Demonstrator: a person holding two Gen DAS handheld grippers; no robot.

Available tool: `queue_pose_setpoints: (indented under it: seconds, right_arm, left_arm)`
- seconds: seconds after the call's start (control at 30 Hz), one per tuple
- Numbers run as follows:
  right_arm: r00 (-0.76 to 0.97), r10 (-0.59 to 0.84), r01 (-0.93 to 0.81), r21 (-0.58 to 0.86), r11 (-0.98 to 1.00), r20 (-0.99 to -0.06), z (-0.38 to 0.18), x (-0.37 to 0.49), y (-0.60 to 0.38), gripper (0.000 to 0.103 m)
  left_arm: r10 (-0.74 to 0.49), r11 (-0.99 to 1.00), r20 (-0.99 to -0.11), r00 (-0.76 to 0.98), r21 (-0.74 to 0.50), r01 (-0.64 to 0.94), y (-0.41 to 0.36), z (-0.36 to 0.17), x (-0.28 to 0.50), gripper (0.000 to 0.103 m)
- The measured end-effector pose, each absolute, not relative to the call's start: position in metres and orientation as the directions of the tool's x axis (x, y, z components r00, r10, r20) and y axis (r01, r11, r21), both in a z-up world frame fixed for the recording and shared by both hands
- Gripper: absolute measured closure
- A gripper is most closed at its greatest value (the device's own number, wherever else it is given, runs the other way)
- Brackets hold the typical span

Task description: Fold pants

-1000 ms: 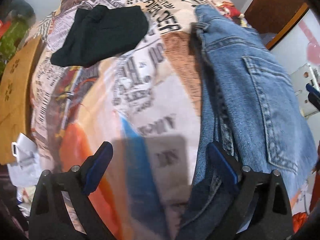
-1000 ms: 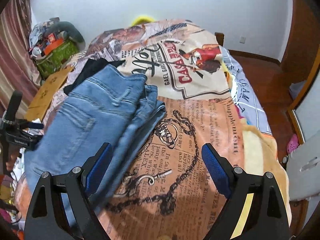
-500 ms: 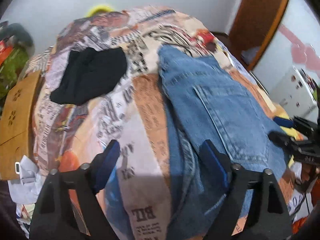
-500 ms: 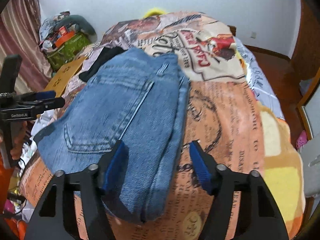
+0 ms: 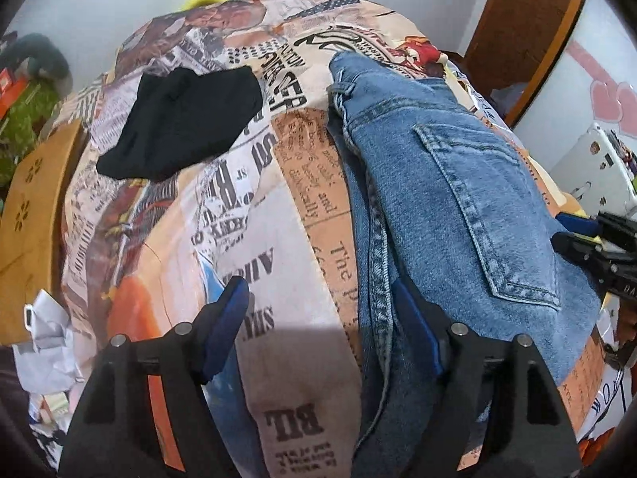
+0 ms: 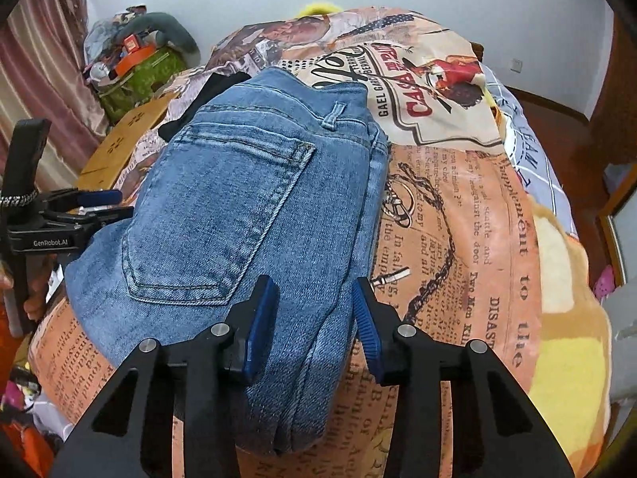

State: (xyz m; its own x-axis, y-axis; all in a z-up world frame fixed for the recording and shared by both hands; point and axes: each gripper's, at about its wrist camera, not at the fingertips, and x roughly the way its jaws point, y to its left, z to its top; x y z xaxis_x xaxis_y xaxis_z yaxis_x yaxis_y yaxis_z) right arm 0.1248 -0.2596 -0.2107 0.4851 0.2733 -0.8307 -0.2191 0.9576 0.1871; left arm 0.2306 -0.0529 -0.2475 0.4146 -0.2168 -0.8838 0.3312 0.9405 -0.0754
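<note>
Jeans [image 6: 239, 215] beside black garment [image 5: 179, 123]

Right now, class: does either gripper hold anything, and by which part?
Nothing is clearly held: right gripper straddles the folded blue denim jeans' near edge, jaws apart; left gripper is open.

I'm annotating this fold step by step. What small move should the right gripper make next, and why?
Probably close the right gripper on the near folded edge of the blue denim jeans: its fingers are apart and straddle that edge, gripping nothing. The left gripper is open too, beside the jeans' side.
</note>
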Motion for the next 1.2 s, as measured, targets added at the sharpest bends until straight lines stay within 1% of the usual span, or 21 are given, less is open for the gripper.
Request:
queue_pose_setpoints:
  seconds: [0.07, 0.13, 0.17, 0.27, 0.33, 0.57, 0.83, 1.07, 1.1, 1.13, 1.17, 1.2]
  right_arm:
    - [0.508, 0.241, -0.200, 0.160, 0.967, -0.827, -0.202, 0.127, -0.264, 0.066]
    - [0.540, 0.242, -0.188, 0.165, 0.968, -0.806, -0.194, 0.131, -0.272, 0.065]
    - [0.549, 0.249, -0.180, 0.178, 0.968, -0.798, -0.191, 0.134, -0.275, 0.061]
    - [0.582, 0.260, -0.154, 0.210, 0.965, -0.770, -0.181, 0.145, -0.286, 0.058]
    - [0.596, 0.247, -0.146, 0.200, 0.969, -0.764, -0.177, 0.155, -0.289, 0.057]
    - [0.618, 0.243, -0.146, 0.194, 0.970, -0.748, -0.174, 0.198, -0.294, 0.056]
    - [0.560, 0.288, -0.200, 0.210, 0.957, -0.777, -0.198, 0.252, -0.286, 0.056]
    - [0.491, 0.330, -0.222, 0.250, 0.942, -0.806, -0.226, 0.293, -0.274, 0.056]
    - [0.479, 0.343, -0.226, 0.263, 0.938, -0.808, -0.229, 0.296, -0.273, 0.057]
    - [0.470, 0.350, -0.229, 0.271, 0.935, -0.810, -0.231, 0.298, -0.274, 0.062]
    - [0.455, 0.361, -0.232, 0.283, 0.931, -0.814, -0.234, 0.301, -0.273, 0.070]
    - [0.446, 0.371, -0.237, 0.292, 0.927, -0.814, -0.236, 0.303, -0.273, 0.073]
  left_arm:
    - [-0.217, 0.937, -0.874, 0.436, -0.061, 0.345, -0.053, -0.240, 0.232, 0.027]
    - [-0.199, 0.939, -0.859, 0.471, -0.030, 0.343, -0.054, -0.231, 0.237, 0.027]
    - [-0.195, 0.941, -0.853, 0.485, -0.022, 0.339, -0.054, -0.227, 0.240, 0.027]
    - [-0.206, 0.945, -0.822, 0.530, -0.026, 0.327, -0.054, -0.213, 0.254, 0.027]
    - [-0.209, 0.947, -0.807, 0.552, -0.027, 0.319, -0.055, -0.204, 0.268, 0.027]
    - [-0.253, 0.942, -0.767, 0.589, -0.056, 0.332, -0.072, -0.185, 0.317, 0.025]
    - [-0.257, 0.922, -0.788, 0.559, -0.028, 0.385, -0.109, -0.203, 0.358, 0.025]
    - [-0.265, 0.914, -0.835, 0.482, -0.057, 0.403, -0.123, -0.235, 0.384, 0.025]
    - [-0.266, 0.913, -0.837, 0.479, -0.058, 0.405, -0.124, -0.239, 0.386, 0.025]
    - [-0.265, 0.912, -0.838, 0.478, -0.056, 0.407, -0.126, -0.244, 0.387, 0.025]
    - [-0.262, 0.911, -0.840, 0.475, -0.053, 0.408, -0.127, -0.246, 0.388, 0.025]
    - [-0.255, 0.911, -0.844, 0.472, -0.047, 0.409, -0.128, -0.251, 0.389, 0.025]
